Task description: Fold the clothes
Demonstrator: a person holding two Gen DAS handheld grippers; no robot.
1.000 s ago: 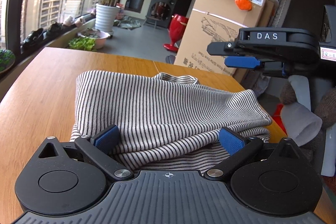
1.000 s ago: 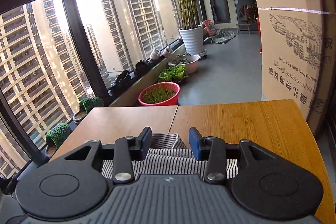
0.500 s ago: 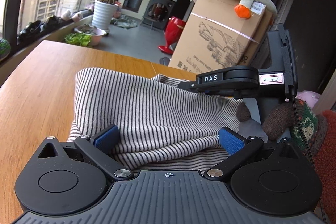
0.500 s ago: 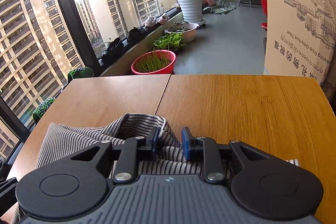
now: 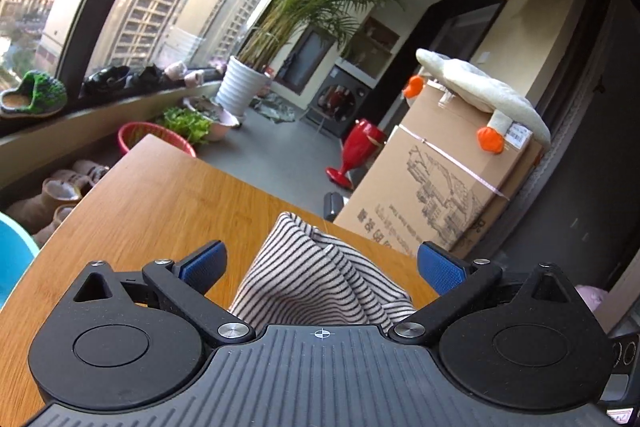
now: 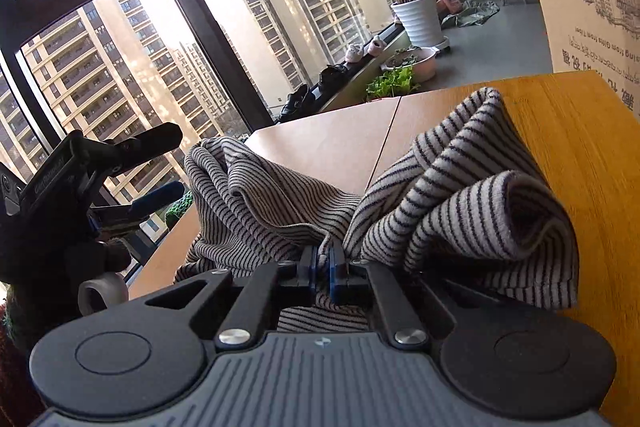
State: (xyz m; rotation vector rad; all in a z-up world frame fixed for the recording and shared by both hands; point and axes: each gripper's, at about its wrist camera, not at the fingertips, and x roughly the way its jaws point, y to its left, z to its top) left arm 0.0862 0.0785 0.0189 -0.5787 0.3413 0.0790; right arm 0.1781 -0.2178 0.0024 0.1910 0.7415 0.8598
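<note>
A grey jumper with thin dark stripes lies bunched on the wooden table. My right gripper is shut on a fold of it, and cloth rises in humps on both sides of the pinched blue pads. In the left wrist view a peak of the same jumper stands between the wide-apart blue pads of my left gripper, touching neither pad. The left gripper also shows at the left of the right wrist view, open beside the jumper's far hump and held by a gloved hand.
A big cardboard box with a plush goose on top stands off the table's far right corner. A red vase, a potted palm and a red basin are on the floor beyond. A window sill with shoes runs along the left.
My right gripper came down onto the jumper, shut on a fold and drew it into a heap. The left gripper rolled and shifted; the flat jumper before it now stands as a narrow peak.
</note>
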